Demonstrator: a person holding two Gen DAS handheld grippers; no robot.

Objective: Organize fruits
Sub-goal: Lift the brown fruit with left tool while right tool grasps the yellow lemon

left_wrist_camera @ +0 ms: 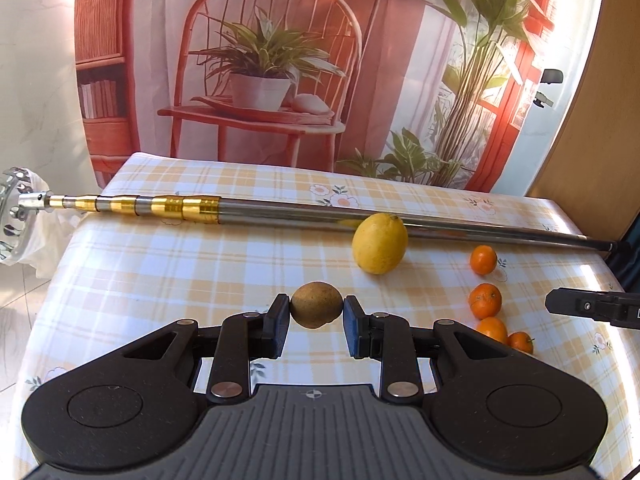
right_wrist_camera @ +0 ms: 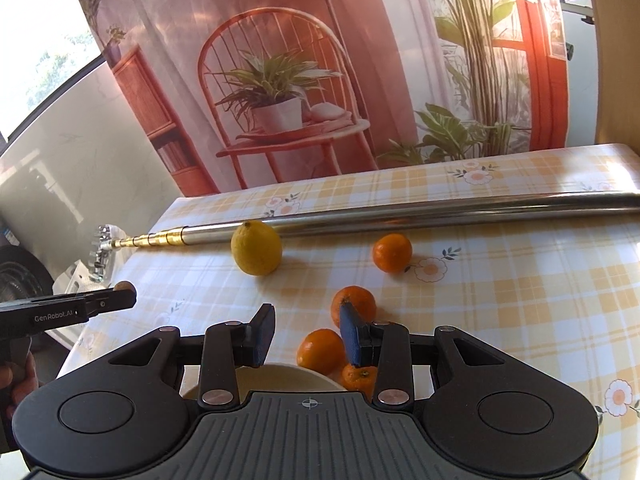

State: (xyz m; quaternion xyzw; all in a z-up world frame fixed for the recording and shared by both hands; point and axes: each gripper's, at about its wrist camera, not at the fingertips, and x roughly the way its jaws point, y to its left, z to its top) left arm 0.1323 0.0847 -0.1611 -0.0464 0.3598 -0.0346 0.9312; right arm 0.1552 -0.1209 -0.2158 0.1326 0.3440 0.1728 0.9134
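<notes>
My left gripper [left_wrist_camera: 317,305] pinches a small brown fruit [left_wrist_camera: 316,304] between its two pads, holding it just ahead of me and above the bench [left_wrist_camera: 160,280]. The fruit is round, dull and rough-skinned, perhaps a kiwi, though I cannot be sure. My right gripper [right_wrist_camera: 308,334] is spread wide and holds nothing; it hovers over a pale bowl [right_wrist_camera: 280,376] whose rim shows just beneath its fingers.

I judge this to be the carrying step: one fruit is picked up and needs a place. The next move likely calls for bringing it across to the bowl and letting go gently, so it does not roll.

Just past the right gripper, four small oranges lie on the checked cloth: three clustered close by [right_wrist_camera: 322,350], one farther off [right_wrist_camera: 392,252]. Beyond them sits a yellow lemon [right_wrist_camera: 257,248], smooth and oval, resting against a long metal telescopic pole [right_wrist_camera: 440,214] that lies across the far side of the bench. Behind hangs a printed backdrop [right_wrist_camera: 280,80] of a chair and plants.
</notes>
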